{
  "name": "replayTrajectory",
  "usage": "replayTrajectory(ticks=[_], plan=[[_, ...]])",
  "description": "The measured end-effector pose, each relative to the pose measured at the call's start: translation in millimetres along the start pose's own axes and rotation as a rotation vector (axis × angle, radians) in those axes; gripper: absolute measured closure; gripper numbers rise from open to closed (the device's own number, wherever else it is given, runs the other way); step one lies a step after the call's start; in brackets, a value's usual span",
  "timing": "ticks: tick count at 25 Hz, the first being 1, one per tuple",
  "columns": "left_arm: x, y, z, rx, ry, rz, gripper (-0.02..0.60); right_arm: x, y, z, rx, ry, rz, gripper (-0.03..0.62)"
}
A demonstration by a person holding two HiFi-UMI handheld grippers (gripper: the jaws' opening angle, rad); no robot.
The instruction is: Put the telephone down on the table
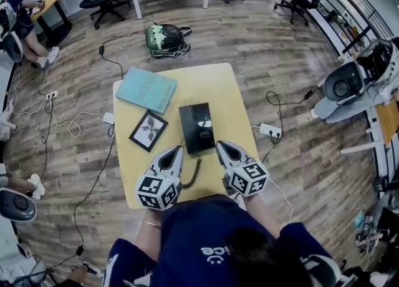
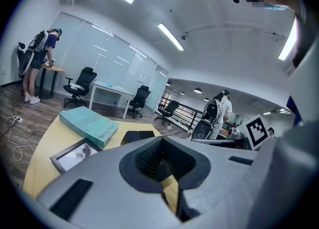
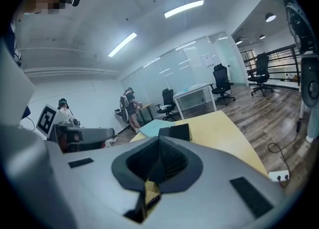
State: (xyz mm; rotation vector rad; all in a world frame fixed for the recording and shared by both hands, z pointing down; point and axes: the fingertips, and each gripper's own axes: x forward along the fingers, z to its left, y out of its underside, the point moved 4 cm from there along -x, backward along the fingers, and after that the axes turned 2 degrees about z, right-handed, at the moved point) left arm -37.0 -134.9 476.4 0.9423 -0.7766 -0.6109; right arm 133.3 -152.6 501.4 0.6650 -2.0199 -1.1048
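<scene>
Telephone (image 1: 197, 127) (one unit) lies flat at the centre of the worktop (image 1: 218, 89), its coiled cord (image 1: 195, 170) trailing off the near end. Two claws flank that near end, left claw (image 1: 177, 152) and right claw (image 1: 222, 147), both closed and empty. Placement appears complete; the next move is judged to be withdrawal clear of the cord. Alongside: one book (image 1: 147, 90), one picture frame (image 1: 148, 131).

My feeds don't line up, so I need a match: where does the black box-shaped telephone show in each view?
Head view: black box-shaped telephone at picture centre, on the yellow table.
Left gripper view: telephone just below centre, slightly left.
Right gripper view: telephone just below centre, slightly right.
Shared landmark: teal rectangular book, left of it in every view.
</scene>
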Motion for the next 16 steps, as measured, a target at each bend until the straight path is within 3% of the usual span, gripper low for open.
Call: replayTrajectory(ticks=[10, 16], plan=[[5, 3, 2, -0.012, -0.011, 0.01, 0.577, 2, -1, -4, -0.001, 0.0, 0.003, 0.586], [11, 4, 3, -0.014, -0.01, 0.013, 0.577, 8, -2, 0, -0.162, 0.026, 0.06, 0.586]])
